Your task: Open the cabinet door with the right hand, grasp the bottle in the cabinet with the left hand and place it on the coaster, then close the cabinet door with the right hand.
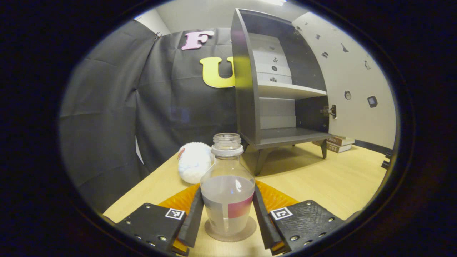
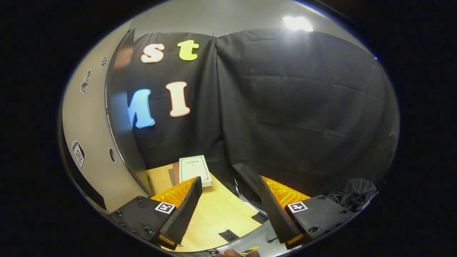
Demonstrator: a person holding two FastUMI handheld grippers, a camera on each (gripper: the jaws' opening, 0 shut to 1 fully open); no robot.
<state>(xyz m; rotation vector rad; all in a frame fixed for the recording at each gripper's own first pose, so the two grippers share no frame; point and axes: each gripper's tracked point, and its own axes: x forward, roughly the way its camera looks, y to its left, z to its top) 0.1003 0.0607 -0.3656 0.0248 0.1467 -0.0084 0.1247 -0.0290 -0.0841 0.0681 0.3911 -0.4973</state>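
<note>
Half-full bottle (image 1: 227, 185) on coaster (image 1: 230, 233), cabinet (image 1: 282, 89) empty

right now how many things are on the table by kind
bottle: 1
coaster: 1
cabinet: 1
white fluffy ball: 1
books: 2 stacked beside the cabinet, plus 1 book in the right gripper view, possibly the same ones
total: 6 at least

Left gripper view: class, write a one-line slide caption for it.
Left gripper closed on the bottle, standing on its coaster; open cabinet behind.
</note>
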